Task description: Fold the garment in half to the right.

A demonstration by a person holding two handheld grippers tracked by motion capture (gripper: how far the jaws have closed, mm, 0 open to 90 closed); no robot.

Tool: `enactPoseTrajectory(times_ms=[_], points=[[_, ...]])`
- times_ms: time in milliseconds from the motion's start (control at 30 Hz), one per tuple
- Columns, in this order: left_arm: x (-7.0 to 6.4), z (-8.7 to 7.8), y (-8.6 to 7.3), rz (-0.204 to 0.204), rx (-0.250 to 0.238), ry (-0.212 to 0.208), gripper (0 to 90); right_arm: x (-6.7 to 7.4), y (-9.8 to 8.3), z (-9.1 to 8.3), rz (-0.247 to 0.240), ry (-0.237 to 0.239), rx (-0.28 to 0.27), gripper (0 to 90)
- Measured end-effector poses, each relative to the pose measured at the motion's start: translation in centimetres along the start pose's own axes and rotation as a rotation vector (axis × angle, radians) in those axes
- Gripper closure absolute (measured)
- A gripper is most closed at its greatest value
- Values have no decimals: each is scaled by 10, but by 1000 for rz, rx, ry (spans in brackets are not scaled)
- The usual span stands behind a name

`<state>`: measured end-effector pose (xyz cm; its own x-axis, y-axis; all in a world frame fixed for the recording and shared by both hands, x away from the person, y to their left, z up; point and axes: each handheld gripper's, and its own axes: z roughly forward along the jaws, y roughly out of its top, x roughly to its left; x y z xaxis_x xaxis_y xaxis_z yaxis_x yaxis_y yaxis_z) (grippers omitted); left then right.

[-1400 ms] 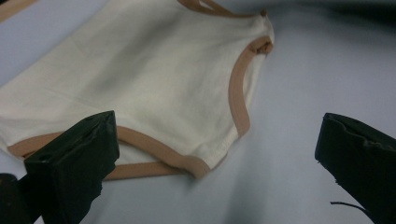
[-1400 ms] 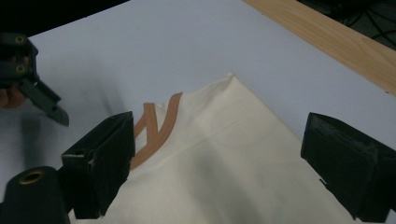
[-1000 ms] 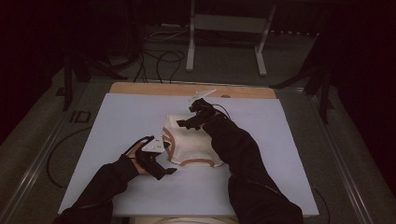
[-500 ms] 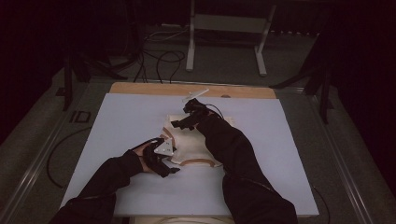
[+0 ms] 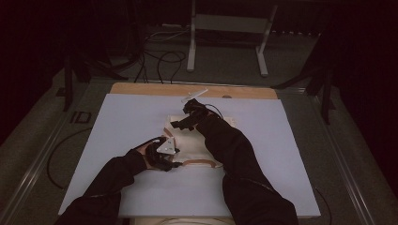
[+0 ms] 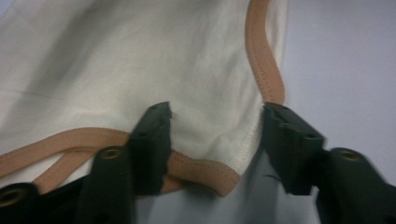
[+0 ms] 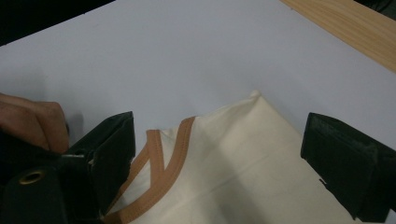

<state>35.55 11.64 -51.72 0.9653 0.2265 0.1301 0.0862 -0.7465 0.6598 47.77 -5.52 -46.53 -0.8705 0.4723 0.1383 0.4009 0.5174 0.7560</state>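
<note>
A cream bag (image 5: 197, 147) with tan straps (image 6: 264, 56) lies flat mid-table on the white sheet (image 5: 117, 122). The left gripper (image 5: 174, 163) sits at its near-left corner, jaws just closing around that corner, pads not yet pinching it. The right gripper (image 5: 180, 123) hovers over the far-left corner, jaws spread wide.

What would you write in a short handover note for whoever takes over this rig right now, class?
Left gripper: jaws have just been closing around the near corner of the cloth bag, where its tan strap runs along the edge; the pads do not press on it yet.
Right gripper: open, over the bag's far corner; nothing held.
The bag lies flat mid-table on the white board.
Done: both grippers are lined up at corners.
Left: probably close both grips, then lift or fold the bag.
</note>
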Motion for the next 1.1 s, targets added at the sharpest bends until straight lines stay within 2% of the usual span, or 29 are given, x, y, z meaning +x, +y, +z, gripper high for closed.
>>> enactPoseTrajectory(times_ms=[133,200,233,267,367,433,633,700,833,867,933,1000,1033,1100], points=[[1,2,0,-10,-15,17,570,-1,1,3,-1,3,8,103],[2,3,0,-20,-17,29,586,-1,1,3,-2,3,10,103],[2,4,1,-20,-17,26,631,-1,2,4,-4,5,12,103],[3,5,2,-23,-15,29,721,-1,2,5,1,6,11,103],[2,6,3,-32,-8,14,775,-1,3,7,-2,9,17,103],[1,6,4,-47,-9,20,823,-1,3,9,-6,9,29,103],[0,6,4,-46,-5,32,855,-2,7,15,-11,8,33,105],[1,6,3,-64,-15,24,856,-4,8,17,-15,5,37,107],[1,6,3,-70,-20,20,859,-6,14,24,9,-3,42,134],[1,6,3,-65,-19,19,861,-8,17,28,30,-20,51,136],[1,6,3,-62,-22,19,861,-10,17,30,21,-19,52,136],[1,6,3,-54,-18,19,861,-11,20,36,24,-31,61,136],[1,6,3,-53,-18,21,861,-11,22,38,41,-42,66,138],[1,6,3,-53,-16,19,861,-14,24,43,35,-41,55,146]])
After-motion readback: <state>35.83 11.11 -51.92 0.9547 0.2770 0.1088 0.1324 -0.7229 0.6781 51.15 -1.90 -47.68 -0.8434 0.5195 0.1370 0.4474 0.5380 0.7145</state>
